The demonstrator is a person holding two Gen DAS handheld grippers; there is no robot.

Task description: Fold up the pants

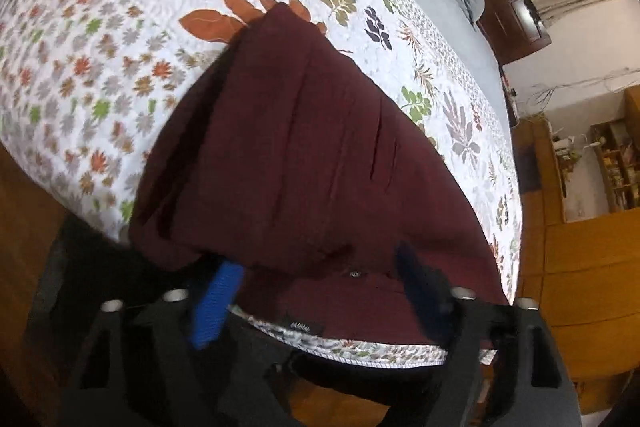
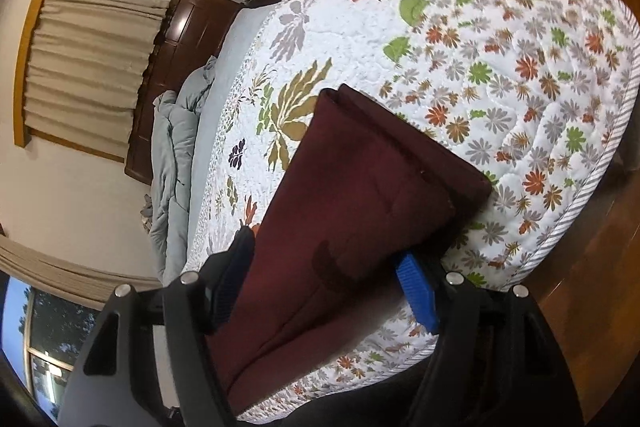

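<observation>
The maroon pants [image 1: 304,155] lie on the floral quilt [image 1: 132,39] of the bed, near its foot edge, already doubled into a long narrow stack with layered edges showing along one side. Judging by that, the lengthwise fold is done; at least one crosswise fold probably remains, plus squaring up.

The left claw [image 1: 316,291] stands open at the waistband end, where a button and label show; its blue pads sit either side of the cloth without pressing it. The right claw [image 2: 328,279] is likewise spread, the pants running between its fingers, apparently ungripped.

Count: one pair of pants, two claws, one quilt, one crumpled grey duvet [image 2: 176,155] by the headboard.
</observation>
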